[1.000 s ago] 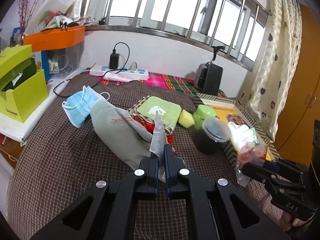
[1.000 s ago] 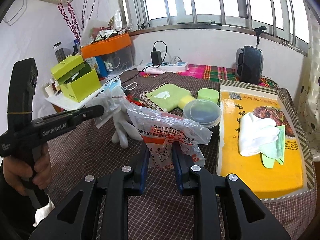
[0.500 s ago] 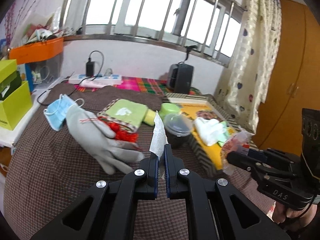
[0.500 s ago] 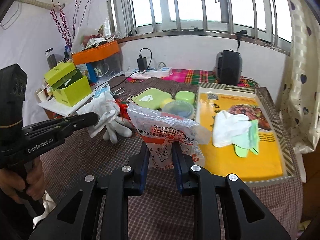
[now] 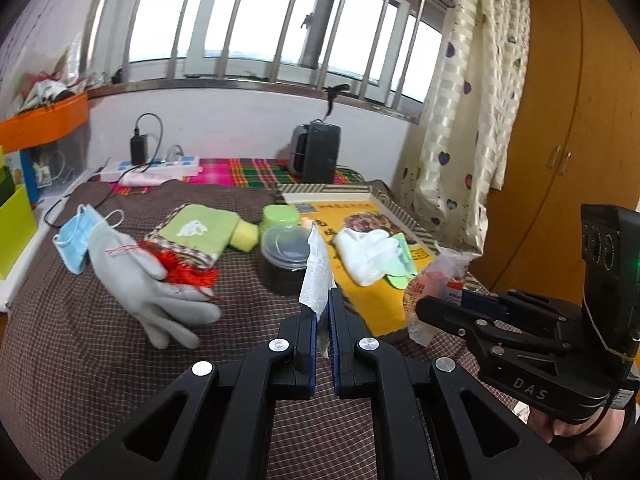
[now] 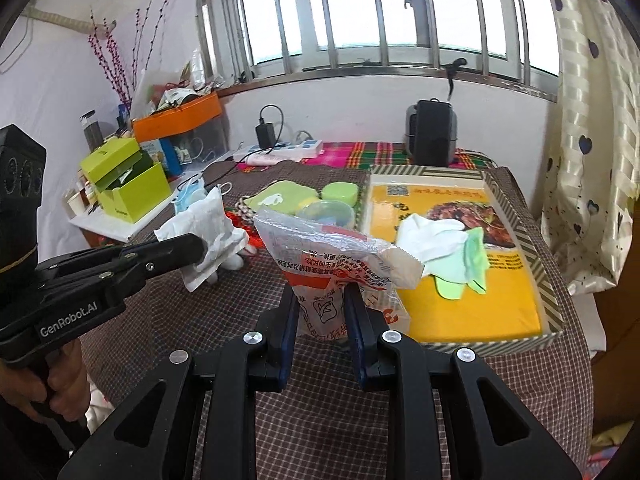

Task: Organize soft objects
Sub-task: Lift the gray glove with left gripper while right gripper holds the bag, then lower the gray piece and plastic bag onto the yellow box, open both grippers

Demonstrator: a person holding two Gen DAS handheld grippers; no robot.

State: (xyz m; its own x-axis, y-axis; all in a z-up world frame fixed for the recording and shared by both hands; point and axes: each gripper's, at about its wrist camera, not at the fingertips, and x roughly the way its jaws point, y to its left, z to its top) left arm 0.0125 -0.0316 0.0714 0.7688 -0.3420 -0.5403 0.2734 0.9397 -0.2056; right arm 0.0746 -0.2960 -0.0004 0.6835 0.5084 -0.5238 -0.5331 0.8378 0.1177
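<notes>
My left hand-held gripper (image 5: 323, 312) is pinched tight on a white tissue (image 5: 317, 276), right hand-held gripper (image 6: 320, 312) clamps a crinkly plastic bag (image 6: 332, 256), both above the tabletop (image 5: 80, 340).

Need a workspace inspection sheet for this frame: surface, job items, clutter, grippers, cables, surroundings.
Surface: checked brown tablecloth, wrinkled.
Job's things: grey glove and blue face mask lying on the cloth; white glove on the yellow tray.
Clutter: dark jar, green towel, lime box.
Grippers: left gripper shut on white wipe; right gripper shut on plastic packet.
Cables: charger lead into power strip.
Surroundings: barred window, curtain.
</notes>
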